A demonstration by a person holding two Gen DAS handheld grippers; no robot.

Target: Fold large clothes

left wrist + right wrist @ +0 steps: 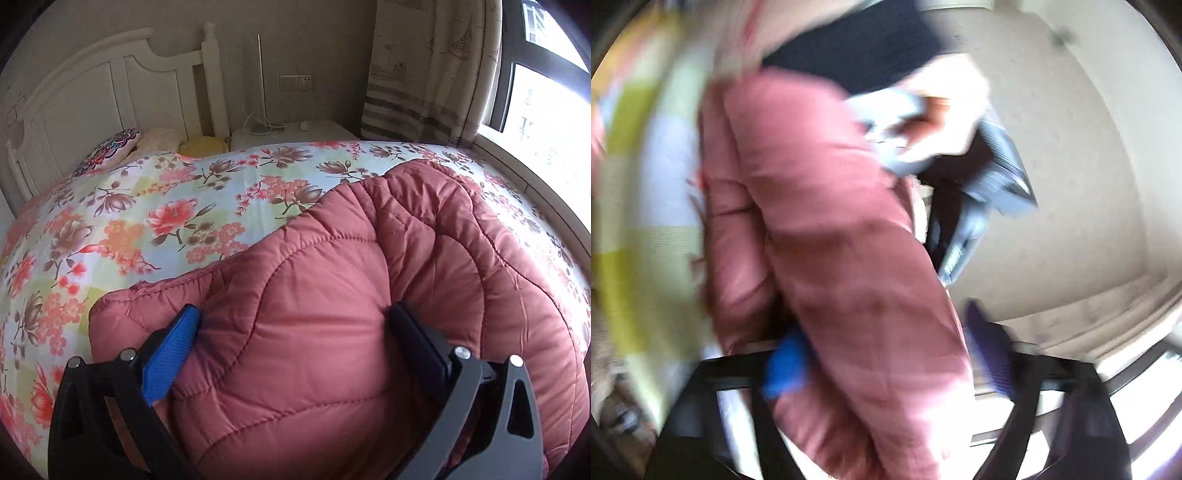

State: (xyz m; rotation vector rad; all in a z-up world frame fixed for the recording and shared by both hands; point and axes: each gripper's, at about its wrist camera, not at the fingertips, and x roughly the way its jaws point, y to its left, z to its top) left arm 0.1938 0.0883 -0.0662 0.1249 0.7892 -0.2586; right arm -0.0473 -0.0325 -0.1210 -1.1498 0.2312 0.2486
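Your left gripper point(295, 332) stands spread over the pink quilted jacket point(369, 295) lying on the floral bed point(147, 221); your right gripper point(886, 354) gapes too, so smooth both 2 edges flat

A floral bedspread point(155, 221) covered the bed. A white headboard point(92, 99) stood at its far end, with a patterned pillow point(110, 147) and a yellow cushion point(203, 146) against it. A white nightstand point(291, 134) stood beside the bed, below a wall socket point(297, 83). A striped curtain point(424, 74) hung by the window point(546, 96).
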